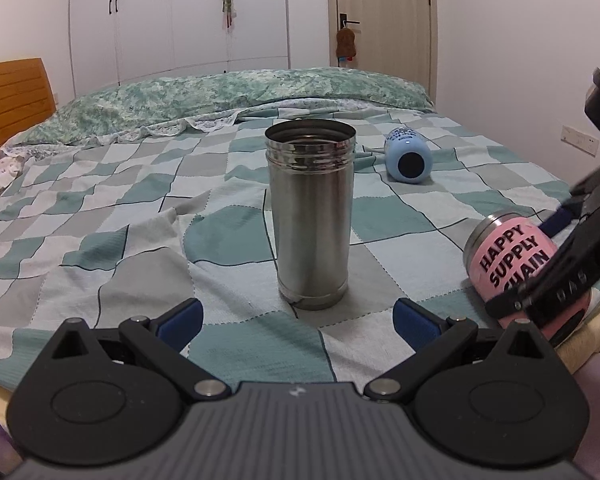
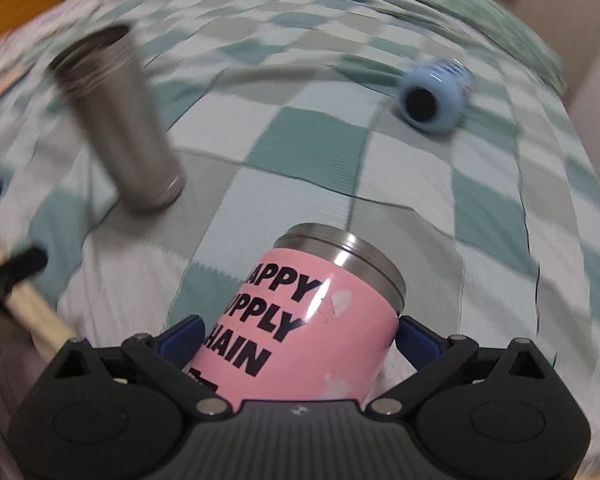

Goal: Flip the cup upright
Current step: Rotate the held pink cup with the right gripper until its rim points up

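Note:
A pink cup (image 2: 300, 312) printed "HAPPY SUPPLY CHAIN", with a steel end, sits tilted between the blue pads of my right gripper (image 2: 298, 338), which is shut on it. The right wrist view is motion-blurred. In the left wrist view the pink cup (image 1: 508, 256) is at the right edge, tilted over the bed, with the right gripper (image 1: 556, 280) around it. A tall steel cup (image 1: 311, 212) stands upright, mouth up, on the checked bedspread (image 1: 120, 248). My left gripper (image 1: 298, 322) is open and empty, just in front of the steel cup.
A light blue cup (image 1: 407, 155) lies on its side farther back, its dark bottom facing me; it also shows in the right wrist view (image 2: 434, 98). A rumpled green quilt (image 1: 220, 96) lies along the bed's far side. The bed's edge (image 1: 592, 320) is at the right.

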### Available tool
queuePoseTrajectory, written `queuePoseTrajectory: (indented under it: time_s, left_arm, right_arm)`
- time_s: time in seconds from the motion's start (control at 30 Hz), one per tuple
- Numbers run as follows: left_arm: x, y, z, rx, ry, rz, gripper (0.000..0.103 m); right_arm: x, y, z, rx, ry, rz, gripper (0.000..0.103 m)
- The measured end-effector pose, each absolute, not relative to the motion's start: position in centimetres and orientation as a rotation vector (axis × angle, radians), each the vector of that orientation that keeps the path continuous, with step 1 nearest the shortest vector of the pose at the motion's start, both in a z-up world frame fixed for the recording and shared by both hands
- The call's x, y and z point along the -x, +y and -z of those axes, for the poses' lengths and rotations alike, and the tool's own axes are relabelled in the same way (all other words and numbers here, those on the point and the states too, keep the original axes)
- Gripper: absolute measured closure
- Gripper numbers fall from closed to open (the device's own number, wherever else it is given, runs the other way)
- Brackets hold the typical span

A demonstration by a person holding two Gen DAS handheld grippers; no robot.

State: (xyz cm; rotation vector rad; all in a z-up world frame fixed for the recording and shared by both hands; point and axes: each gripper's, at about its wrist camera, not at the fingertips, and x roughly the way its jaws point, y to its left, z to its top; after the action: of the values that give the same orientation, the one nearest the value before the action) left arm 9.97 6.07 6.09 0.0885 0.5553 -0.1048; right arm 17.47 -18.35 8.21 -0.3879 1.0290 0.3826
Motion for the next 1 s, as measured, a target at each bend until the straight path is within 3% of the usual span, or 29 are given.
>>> queuePoseTrajectory:
  time_s: [0.13, 0.33, 0.47, 0.53, 0.7, 1.0]
  left_arm:
    - [-9.9, 6.0, -6.0, -0.088, 0.561, 0.107, 0.000]
    - [-9.7, 5.9, -6.1, -0.087, 0.544, 0.107, 0.000]
    - [-9.7, 5.9, -6.1, -0.086, 0.540, 0.104, 0.000]
    - [-9.8, 5.9, -6.1, -0.083, 0.539, 0.103, 0.000]
    - [-10.1, 5.7, -6.2, -0.081, 0.538, 0.108, 0.000]
    - [-10.5, 5.4, -6.1, -0.072, 0.536, 0.119, 0.000]
  right_arm:
    - [-16.3, -17.1, -7.9, 0.531, 0.990, -0.435, 0.002]
    - [-16.4, -17.2, -8.1, 0.510, 0.977, -0.421, 0.004]
    - [-17.0, -18.1, -8.8, 0.403, 1.005, -0.410, 0.005]
    - [-17.0, -18.7, -9.8, 0.319, 1.002, -0.410, 0.000]
    - [-18.3, -21.2, -10.7, 0.004, 1.067, -0.345, 0.000]
    - [-20.6, -21.4, -8.9, -0.068, 1.133, -0.292, 0.000]
